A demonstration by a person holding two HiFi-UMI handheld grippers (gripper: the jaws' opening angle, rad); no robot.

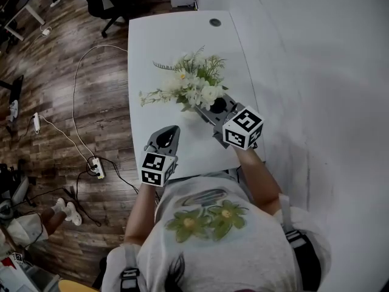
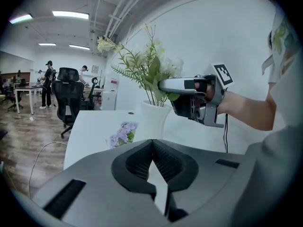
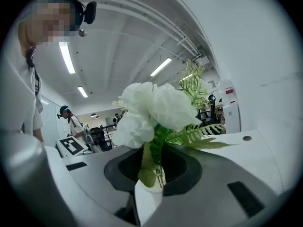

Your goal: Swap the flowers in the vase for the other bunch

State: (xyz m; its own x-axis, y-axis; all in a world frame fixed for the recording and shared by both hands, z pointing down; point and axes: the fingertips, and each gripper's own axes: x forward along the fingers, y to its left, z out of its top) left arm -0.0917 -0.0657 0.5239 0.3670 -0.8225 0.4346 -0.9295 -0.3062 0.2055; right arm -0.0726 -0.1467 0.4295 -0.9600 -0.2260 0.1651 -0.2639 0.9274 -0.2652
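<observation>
At the vase, your right gripper grasps the white bunch by its stems; your left gripper hovers clenched, empty, over the table.

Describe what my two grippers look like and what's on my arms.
Both the left gripper and right gripper have grey shells with black ribbed pads, each carrying a white cube of black square markers. A pale short-sleeved T-shirt; a black cable hangs under the right one.
</observation>
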